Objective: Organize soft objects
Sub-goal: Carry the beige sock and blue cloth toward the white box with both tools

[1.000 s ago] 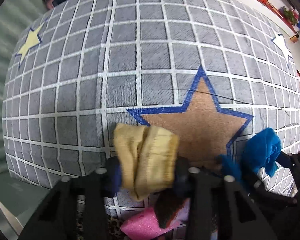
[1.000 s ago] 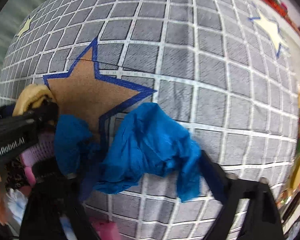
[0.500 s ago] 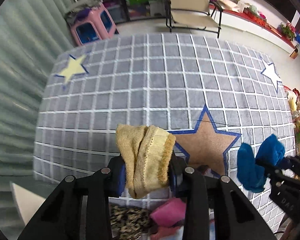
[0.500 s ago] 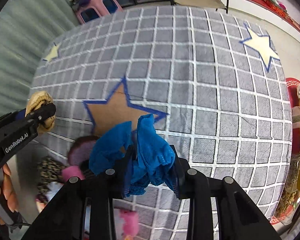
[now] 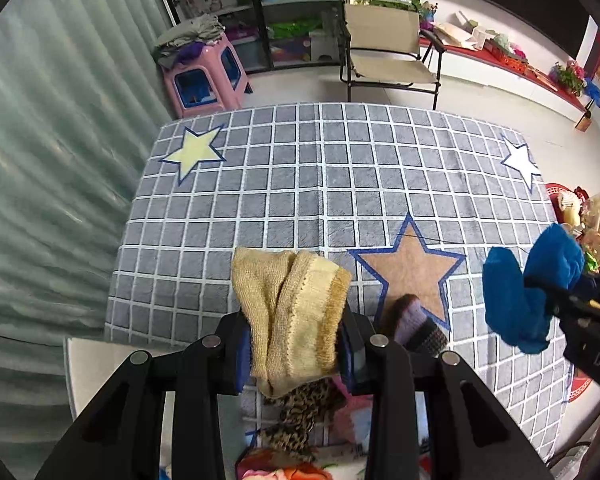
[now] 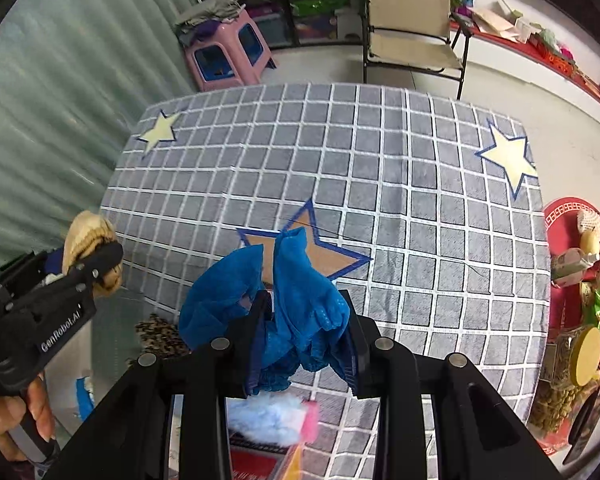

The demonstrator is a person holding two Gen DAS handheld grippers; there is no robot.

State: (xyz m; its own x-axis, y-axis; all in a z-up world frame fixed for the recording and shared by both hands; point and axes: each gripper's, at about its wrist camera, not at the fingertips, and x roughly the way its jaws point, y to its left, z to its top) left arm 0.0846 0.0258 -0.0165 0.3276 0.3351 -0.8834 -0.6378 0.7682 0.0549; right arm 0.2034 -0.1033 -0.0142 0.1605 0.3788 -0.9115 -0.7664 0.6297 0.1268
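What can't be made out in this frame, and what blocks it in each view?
- Left wrist: lower end of the yellow sock, behind the left gripper.
- Left wrist: leopard-print cloth and pile below, covered by gripper, cut by frame edge.
- Right wrist: pale blue fluffy item, blurred, half hidden by right gripper holding blue cloth.

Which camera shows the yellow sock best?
The left wrist view: the yellow sock fills its centre, clamped in the left gripper. The right wrist view shows only a bunched bit at its left edge.

Black tongs (image 5: 296, 346) w/ silver screws, blue pads (image 6: 256, 356); white "GenRobot.AI" lettering on left tongs (image 6: 96, 264).
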